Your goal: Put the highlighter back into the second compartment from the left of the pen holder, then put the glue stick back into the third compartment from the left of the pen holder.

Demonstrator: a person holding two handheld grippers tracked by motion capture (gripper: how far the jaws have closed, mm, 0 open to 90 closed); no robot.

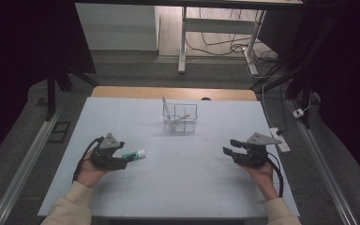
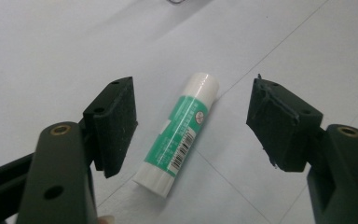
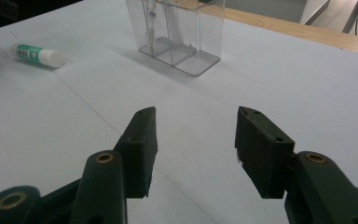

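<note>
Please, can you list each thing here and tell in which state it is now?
Glue stick: lying flat on the table, cap on, between the left claw's jaws, not gripped.
Left claw: open.
Right claw: open, holding nothing.
Clear box: upright, with pens inside.

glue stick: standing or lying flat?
Lying flat. The glue stick rests on its side on the table, white cap on, between the open jaws of the left gripper, which do not touch it.
</note>
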